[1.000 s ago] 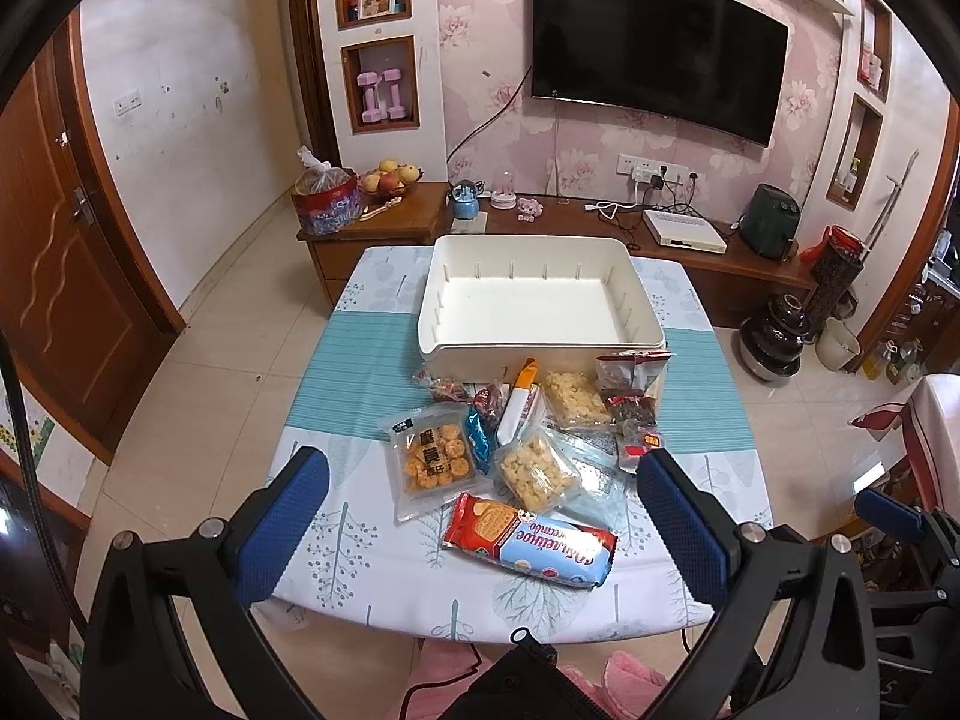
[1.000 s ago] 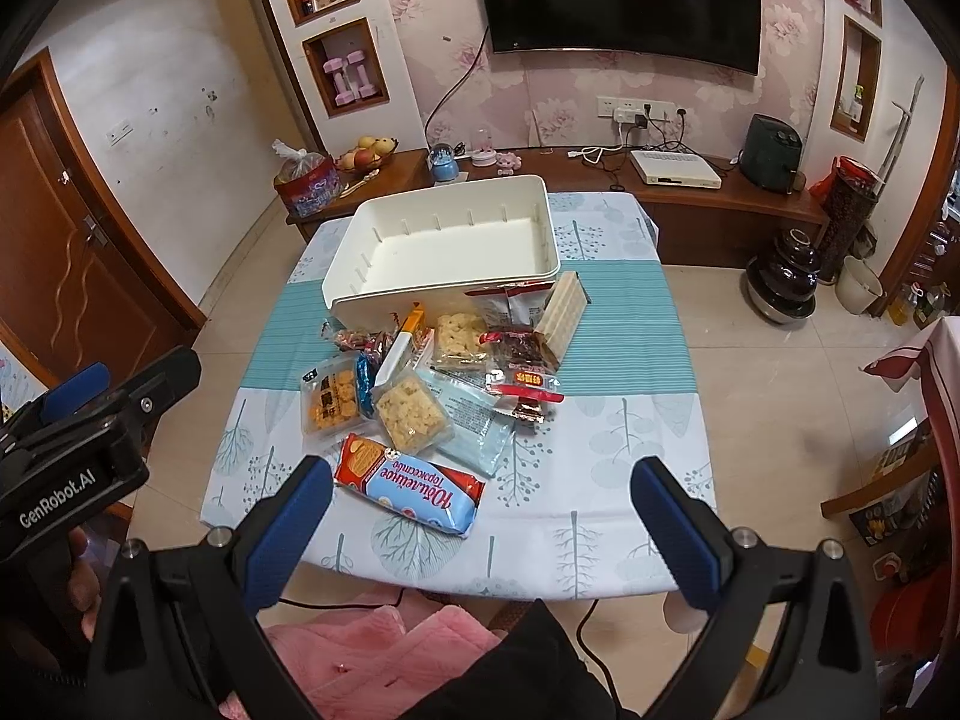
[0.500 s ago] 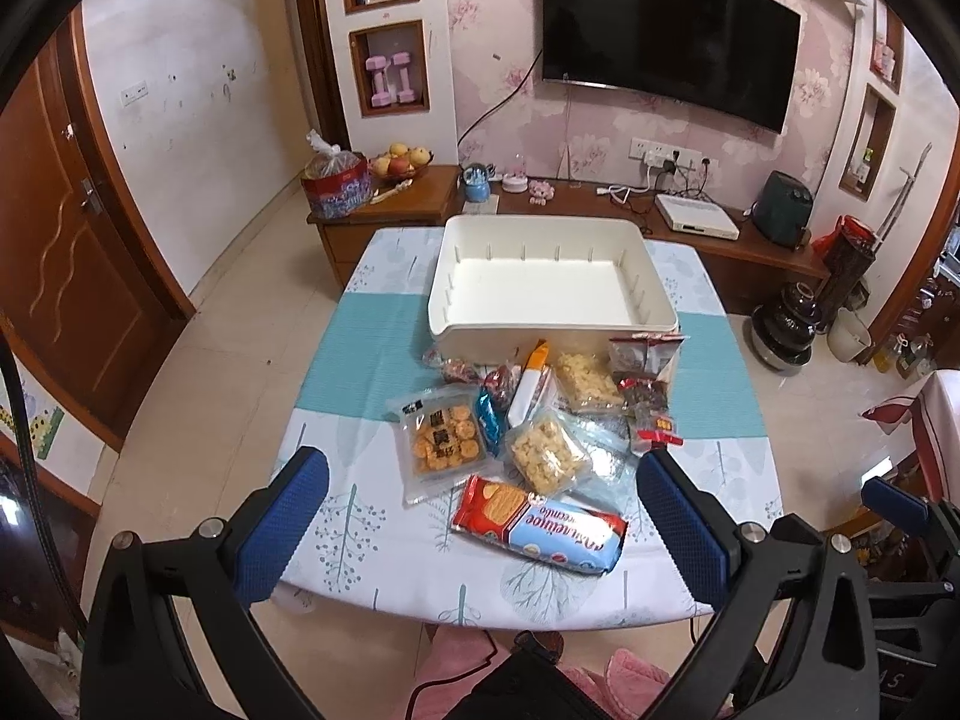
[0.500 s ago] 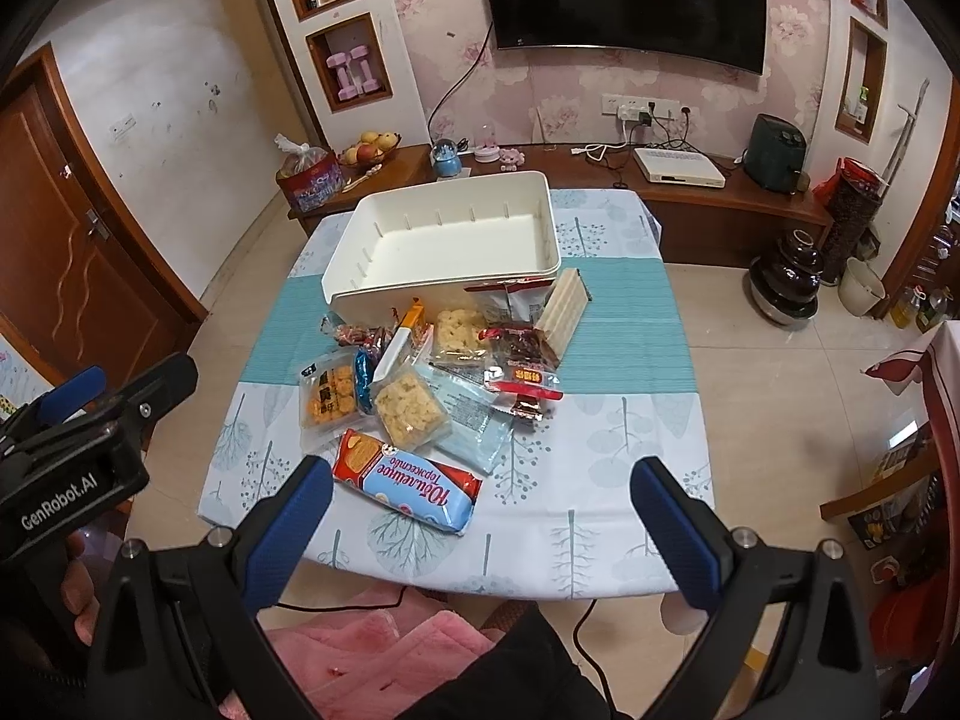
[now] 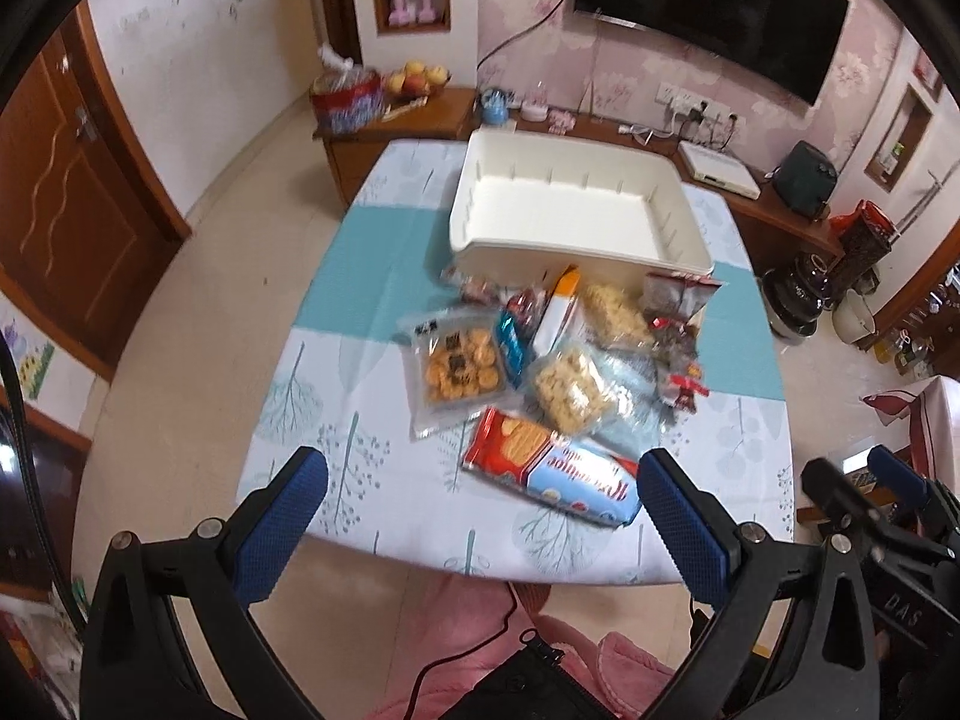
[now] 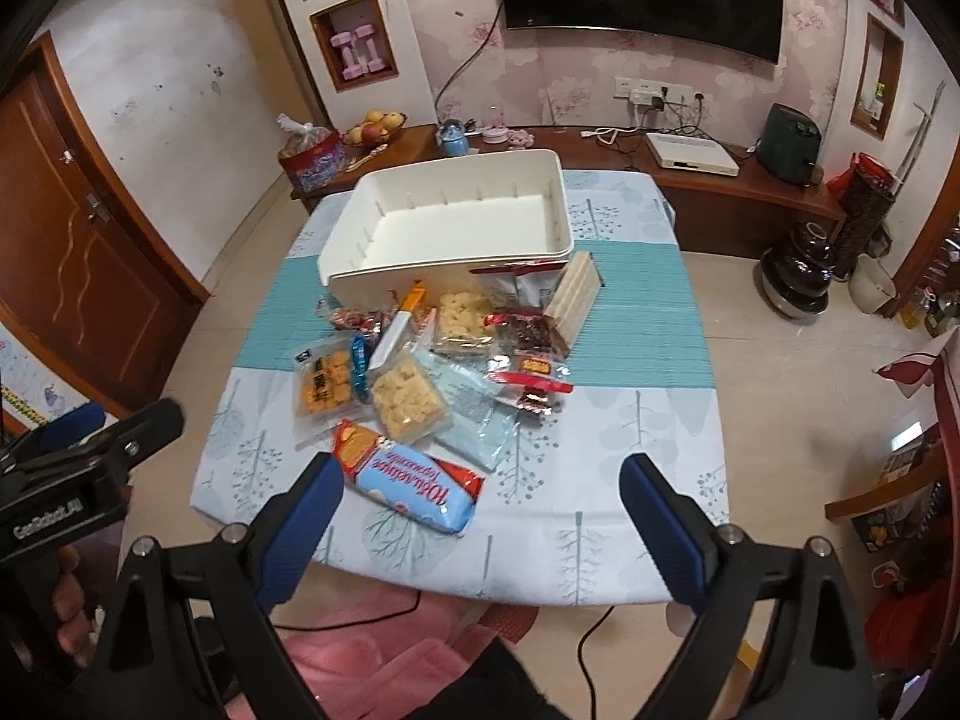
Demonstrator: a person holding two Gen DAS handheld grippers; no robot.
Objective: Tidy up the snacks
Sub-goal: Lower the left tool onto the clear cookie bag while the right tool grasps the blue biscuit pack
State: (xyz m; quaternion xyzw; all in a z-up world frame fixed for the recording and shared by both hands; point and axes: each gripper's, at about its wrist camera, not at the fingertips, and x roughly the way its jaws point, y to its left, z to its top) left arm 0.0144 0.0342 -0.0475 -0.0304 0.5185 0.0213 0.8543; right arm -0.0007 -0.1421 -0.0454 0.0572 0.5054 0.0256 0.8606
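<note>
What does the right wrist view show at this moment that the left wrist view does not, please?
Only the right wrist view shows the wafer pack leaning beside the white bin, and a hand on the left gripper's handle. Only the left wrist view shows the right gripper from the side, at its right edge. Both show the empty white bin, the red and blue biscuit pack, the snack pile, and open fingers holding nothing.

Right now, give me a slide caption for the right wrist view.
Open right gripper hovering over a pile of snack packets beside an empty white bin on the table.
</note>
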